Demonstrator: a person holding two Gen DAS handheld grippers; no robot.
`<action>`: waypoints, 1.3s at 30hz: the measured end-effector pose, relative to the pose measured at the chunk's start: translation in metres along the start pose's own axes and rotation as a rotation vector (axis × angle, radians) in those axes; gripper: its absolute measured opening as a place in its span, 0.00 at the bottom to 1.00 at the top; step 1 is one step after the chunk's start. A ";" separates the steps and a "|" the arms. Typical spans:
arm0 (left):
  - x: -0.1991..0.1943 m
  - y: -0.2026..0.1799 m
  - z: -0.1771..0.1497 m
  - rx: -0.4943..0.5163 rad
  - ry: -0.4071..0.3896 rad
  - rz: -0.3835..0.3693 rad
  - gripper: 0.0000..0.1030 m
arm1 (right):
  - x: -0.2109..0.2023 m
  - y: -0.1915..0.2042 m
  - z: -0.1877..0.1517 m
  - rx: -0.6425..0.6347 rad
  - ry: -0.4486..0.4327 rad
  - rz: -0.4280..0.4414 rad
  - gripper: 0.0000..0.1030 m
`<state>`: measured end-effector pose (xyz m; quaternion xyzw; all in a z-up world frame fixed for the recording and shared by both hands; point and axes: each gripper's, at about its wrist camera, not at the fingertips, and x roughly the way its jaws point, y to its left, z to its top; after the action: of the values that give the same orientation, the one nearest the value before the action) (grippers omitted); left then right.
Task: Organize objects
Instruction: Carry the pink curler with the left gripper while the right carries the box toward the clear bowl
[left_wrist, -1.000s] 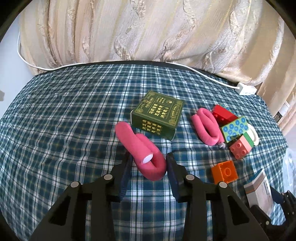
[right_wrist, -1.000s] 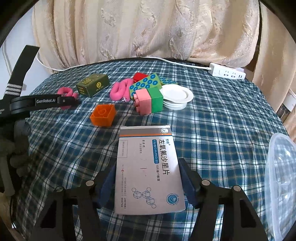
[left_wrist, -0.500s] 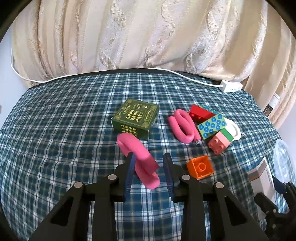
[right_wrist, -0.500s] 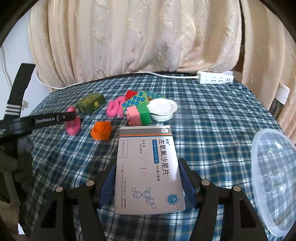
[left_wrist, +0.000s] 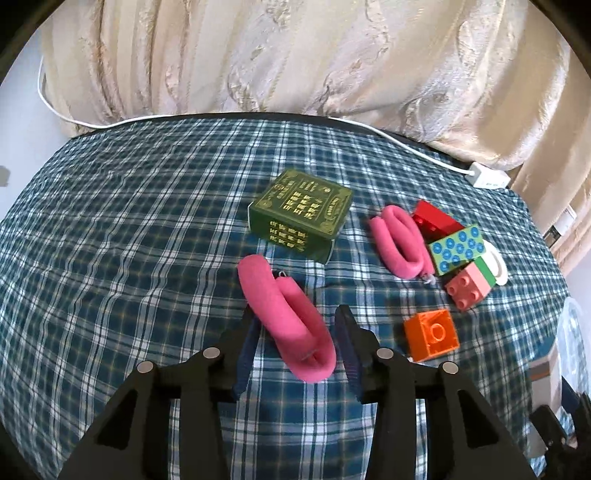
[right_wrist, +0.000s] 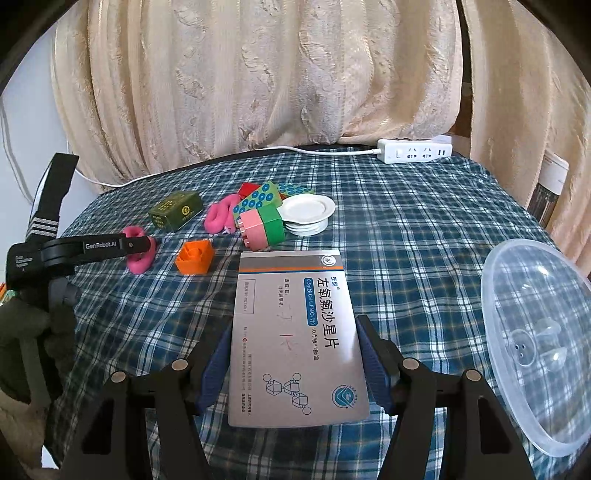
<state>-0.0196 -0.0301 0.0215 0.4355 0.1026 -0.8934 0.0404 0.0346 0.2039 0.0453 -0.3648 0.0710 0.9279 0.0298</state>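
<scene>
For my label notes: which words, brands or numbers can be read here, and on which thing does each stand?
"GenRobot.AI": on the black arm of the left claw.
"左氧氟沙星片": on the medicine box, held in the right claw.
"10片/板×1板/盒": same box; its other print is too small.
Green box: gold characters, too blurred to read.

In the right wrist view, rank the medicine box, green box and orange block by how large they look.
1. medicine box, though it is nearest the camera.
2. green box.
3. orange block, close to the green box in apparent size, so that order is unsure.
</scene>
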 end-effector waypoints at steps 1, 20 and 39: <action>0.002 0.001 0.000 -0.004 0.005 0.000 0.42 | -0.001 -0.001 -0.001 0.002 -0.001 0.000 0.65; -0.019 -0.025 0.004 0.086 -0.068 -0.023 0.35 | -0.022 -0.015 -0.004 0.051 -0.047 -0.015 0.65; -0.056 -0.129 -0.009 0.276 -0.076 -0.163 0.35 | -0.075 -0.097 -0.012 0.205 -0.145 -0.130 0.65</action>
<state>0.0013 0.0967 0.0788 0.3932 0.0125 -0.9151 -0.0886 0.1080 0.2980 0.0770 -0.2958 0.1391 0.9358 0.1322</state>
